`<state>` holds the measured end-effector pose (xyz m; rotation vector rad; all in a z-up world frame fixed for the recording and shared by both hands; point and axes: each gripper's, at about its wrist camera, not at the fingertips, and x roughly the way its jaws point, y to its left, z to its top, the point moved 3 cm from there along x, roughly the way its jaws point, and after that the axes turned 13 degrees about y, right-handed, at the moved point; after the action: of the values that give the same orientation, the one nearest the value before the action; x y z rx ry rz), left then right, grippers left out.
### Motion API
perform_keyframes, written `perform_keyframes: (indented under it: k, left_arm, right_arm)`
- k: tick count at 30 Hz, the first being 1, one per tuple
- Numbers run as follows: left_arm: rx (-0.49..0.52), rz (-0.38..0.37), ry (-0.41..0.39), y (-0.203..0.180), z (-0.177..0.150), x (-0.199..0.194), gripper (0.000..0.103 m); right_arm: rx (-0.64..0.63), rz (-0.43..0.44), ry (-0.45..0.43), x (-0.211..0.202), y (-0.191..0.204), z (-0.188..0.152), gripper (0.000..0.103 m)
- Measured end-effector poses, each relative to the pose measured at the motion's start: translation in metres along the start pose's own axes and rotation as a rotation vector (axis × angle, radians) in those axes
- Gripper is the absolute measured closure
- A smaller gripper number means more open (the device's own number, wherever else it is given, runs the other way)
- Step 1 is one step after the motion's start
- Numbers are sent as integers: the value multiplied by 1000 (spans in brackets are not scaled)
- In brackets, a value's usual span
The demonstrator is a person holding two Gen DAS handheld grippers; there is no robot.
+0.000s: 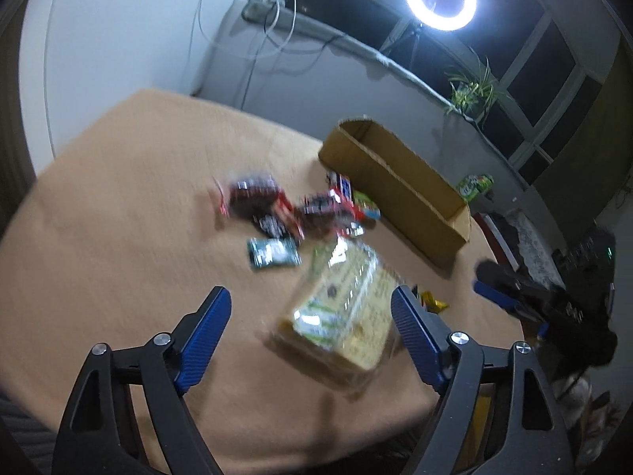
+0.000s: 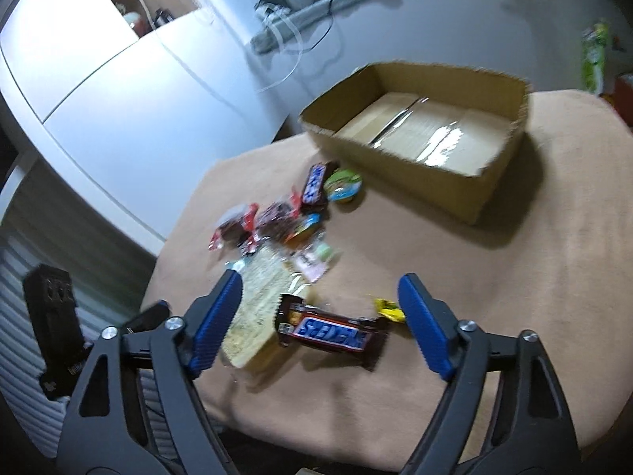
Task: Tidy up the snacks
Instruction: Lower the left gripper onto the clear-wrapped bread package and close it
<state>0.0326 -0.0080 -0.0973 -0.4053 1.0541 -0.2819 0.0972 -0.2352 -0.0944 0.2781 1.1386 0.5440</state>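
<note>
Left wrist view: we find the left gripper (image 1: pixel 310 308) standing wide, pads bare, holding nothing. The clear-wrapped cracker pack (image 1: pixel 340 308) lies on the tan tablecloth (image 1: pixel 118 206) between the jaws, its far side close to one pad; blur prevents confirming contact. We judge it light, crinkly, slippery and crushable, best taken across its narrow width. Smaller snacks (image 1: pixel 273 213) lie beyond, near the cardboard box (image 1: pixel 395 182).

Right wrist view: the right gripper (image 2: pixel 320 308) is likewise spread wide and empty. A Snickers bar (image 2: pixel 332 330) lies crosswise between its jaws, untouched, beside the cracker pack (image 2: pixel 253 316). We judge the bar light, fairly firm, with slick wrapping; grip mid-length across its short sides. The cardboard box (image 2: pixel 399 158) stands empty behind.
</note>
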Motion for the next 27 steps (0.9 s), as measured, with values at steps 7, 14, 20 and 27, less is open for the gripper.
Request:
perform_keyframes:
  k: [7, 14, 20, 27]
  left_arm:
    - [-44, -84, 87, 1, -16, 12, 25]
    - [-46, -131, 141, -7, -25, 23, 26]
    - [-34, -153, 179, -16, -29, 34, 30]
    - [-32, -145, 188, -14, -30, 46, 44]
  right_arm:
    - [-38, 80, 127, 34, 6, 18, 28]
    - [-46, 123, 246, 68, 6, 26, 38]
    - [-87, 104, 293, 85, 13, 27, 44]
    - [-117, 72, 315, 93, 18, 23, 50]
